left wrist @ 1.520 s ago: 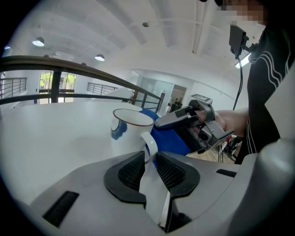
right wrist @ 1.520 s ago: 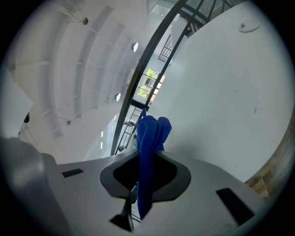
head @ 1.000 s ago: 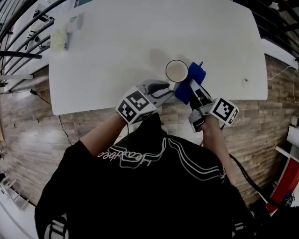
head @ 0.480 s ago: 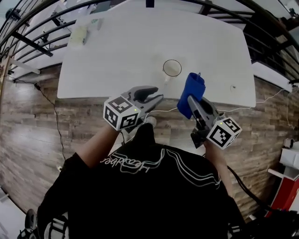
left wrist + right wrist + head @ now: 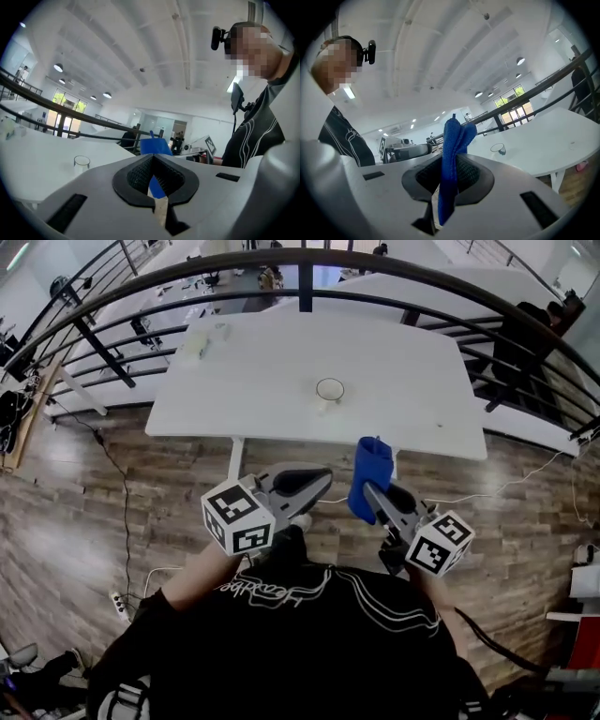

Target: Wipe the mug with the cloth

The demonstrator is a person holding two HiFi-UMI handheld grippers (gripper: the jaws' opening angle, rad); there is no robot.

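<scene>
The pale mug (image 5: pixel 329 390) stands alone on the white table (image 5: pixel 262 362), well away from both grippers. It shows small in the left gripper view (image 5: pixel 81 162) and in the right gripper view (image 5: pixel 498 149). My left gripper (image 5: pixel 322 481) is held over the wooden floor, short of the table's near edge. Its jaws (image 5: pixel 152 158) are shut with nothing between them. My right gripper (image 5: pixel 372 493) hangs beside it, shut on the blue cloth (image 5: pixel 371 468). The cloth (image 5: pixel 452 140) sticks up in a fold between the pads.
A dark curved railing (image 5: pixel 300 257) runs behind the table. Small pale items (image 5: pixel 194 345) lie at the table's far left corner. A cable (image 5: pixel 487 493) trails over the wooden floor (image 5: pixel 112 512) to the right. More tables and people are beyond the railing.
Both grippers have drawn back from the mug and off the table. The mug stays standing on the table. The left jaws opened, then shut empty. The cloth remains in the right gripper.
</scene>
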